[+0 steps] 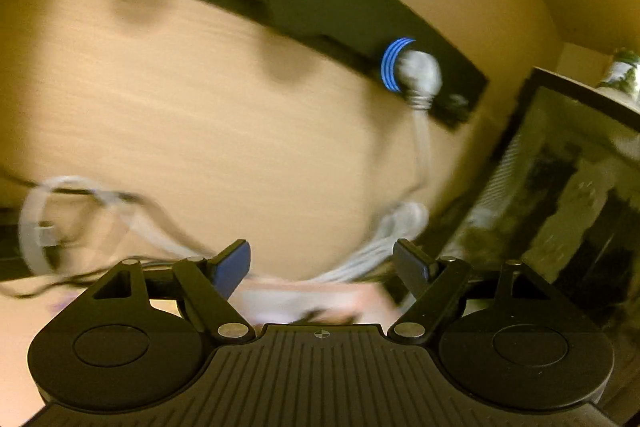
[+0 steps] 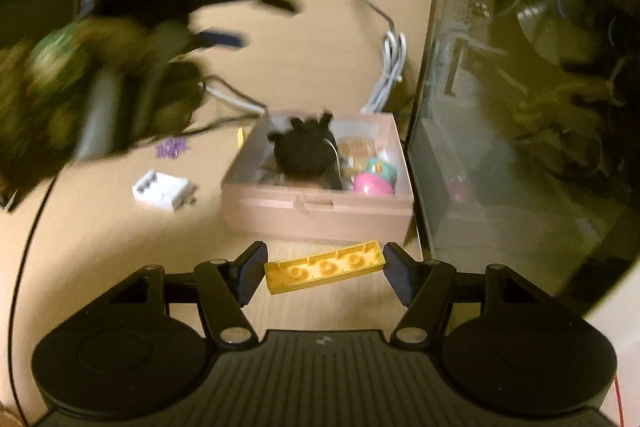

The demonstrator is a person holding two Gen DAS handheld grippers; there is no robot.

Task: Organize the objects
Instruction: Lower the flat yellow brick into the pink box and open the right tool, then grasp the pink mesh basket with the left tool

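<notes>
A light wooden tabletop (image 2: 320,67) carries a pink box (image 2: 320,207), and just before it one yellow brick (image 2: 324,267) sits pinched lengthwise between the right gripper (image 2: 324,273) jaws. Only the right view shows the box's contents: one black fuzzy toy (image 2: 304,151) and one pink-and-teal roll (image 2: 376,179), plus one white block (image 2: 162,189) nearby. The left gripper (image 1: 322,267) jaws are spread, empty, over a blurred white cable (image 1: 384,243)
</notes>
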